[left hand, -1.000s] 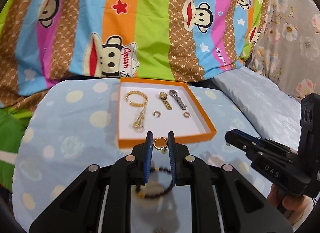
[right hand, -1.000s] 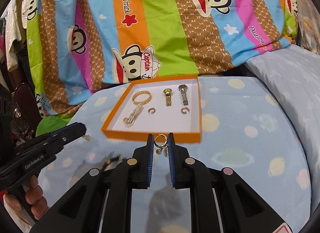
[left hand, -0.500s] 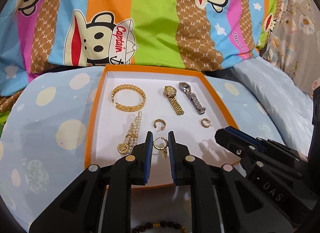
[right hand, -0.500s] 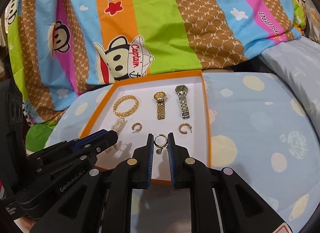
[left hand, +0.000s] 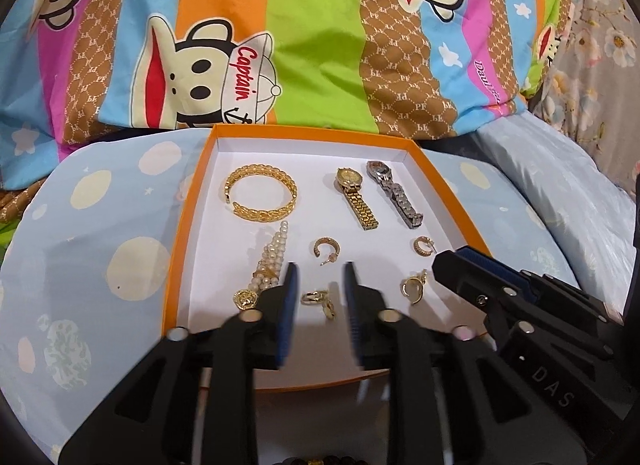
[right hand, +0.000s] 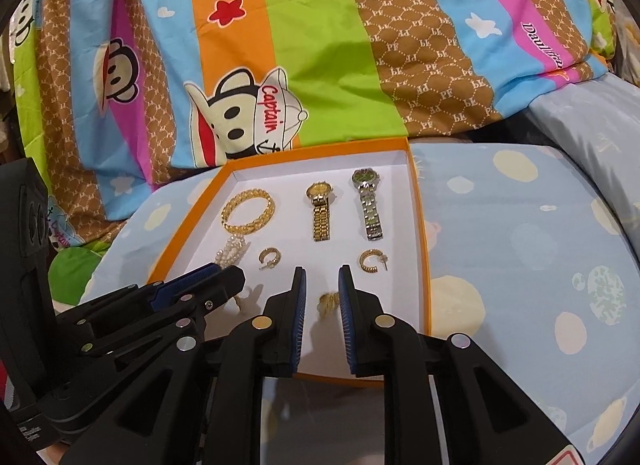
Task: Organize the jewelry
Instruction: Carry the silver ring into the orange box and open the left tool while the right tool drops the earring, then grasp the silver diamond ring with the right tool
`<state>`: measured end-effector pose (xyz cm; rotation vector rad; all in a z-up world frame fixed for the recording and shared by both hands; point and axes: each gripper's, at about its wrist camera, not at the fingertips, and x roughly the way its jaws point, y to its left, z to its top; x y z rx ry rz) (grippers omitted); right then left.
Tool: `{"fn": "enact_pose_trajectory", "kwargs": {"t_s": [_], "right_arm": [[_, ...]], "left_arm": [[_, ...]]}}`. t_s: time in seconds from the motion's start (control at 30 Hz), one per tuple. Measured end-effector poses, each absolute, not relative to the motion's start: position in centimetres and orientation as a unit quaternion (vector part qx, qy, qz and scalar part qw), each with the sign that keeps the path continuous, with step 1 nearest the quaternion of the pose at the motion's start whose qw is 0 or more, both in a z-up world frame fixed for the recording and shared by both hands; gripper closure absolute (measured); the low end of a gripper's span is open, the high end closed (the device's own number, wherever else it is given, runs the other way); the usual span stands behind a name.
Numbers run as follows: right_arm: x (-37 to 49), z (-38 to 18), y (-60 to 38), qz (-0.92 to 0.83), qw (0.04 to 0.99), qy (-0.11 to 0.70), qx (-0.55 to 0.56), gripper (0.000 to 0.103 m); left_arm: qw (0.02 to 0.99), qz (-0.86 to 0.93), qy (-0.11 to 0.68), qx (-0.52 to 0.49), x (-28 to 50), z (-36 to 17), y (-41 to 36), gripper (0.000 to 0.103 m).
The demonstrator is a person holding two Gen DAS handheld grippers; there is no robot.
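Both grippers, left gripper (left hand: 319, 293) and right gripper (right hand: 322, 291), hang open and empty over the tray's (left hand: 182, 249) near edge, each charm earring (left hand: 318, 301) lying below its hoop (left hand: 326, 251), pairing the rows.

Box (left hand: 188, 233) on pillow (left hand: 100, 249), quilt (left hand: 320, 45) behind; inside: bangle (left hand: 260, 195) rear left, two watches (left hand: 356, 197) right of it, hoop earrings (left hand: 326, 251) in front

A striped monkey-print quilt (left hand: 320, 45) lies behind a pale-blue spotted pillow (left hand: 100, 245).
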<state>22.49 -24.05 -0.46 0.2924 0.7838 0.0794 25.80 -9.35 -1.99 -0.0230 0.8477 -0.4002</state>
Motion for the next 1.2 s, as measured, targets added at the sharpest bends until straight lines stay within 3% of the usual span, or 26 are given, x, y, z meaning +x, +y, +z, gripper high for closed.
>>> {"fn": "enact_pose_trajectory", "kwargs": {"t_s": [0.03,0.27,0.43,0.77,1.2], "right_arm": [[22.2,-0.1,-24.2,0.037,0.915,0.374,0.146,0.075],[18.1,4.1,-25.3,0.021,0.933,0.329,0.142,0.067],[12.0,5.7,-25.6,0.004,0.939,0.318,0.129,0.059],[3.9,1.4,-18.8,0.067,0.909,0.399,0.103,0.059],[5.4,-1.8,-10.4,0.120,0.883,0.451,0.057,0.060]], "left_arm": [[0.894,-0.190,0.406,-0.020,25.7,-1.7,-9.1,0.060],[0.916,-0.186,0.354,-0.040,23.2,3.5,-5.5,0.059],[0.926,-0.168,0.336,-0.036,18.8,5.9,-0.9,0.048],[0.905,-0.123,0.407,-0.026,11.3,0.9,5.3,0.046],[0.892,-0.097,0.439,-0.055,7.8,-2.4,8.8,0.046]]}}
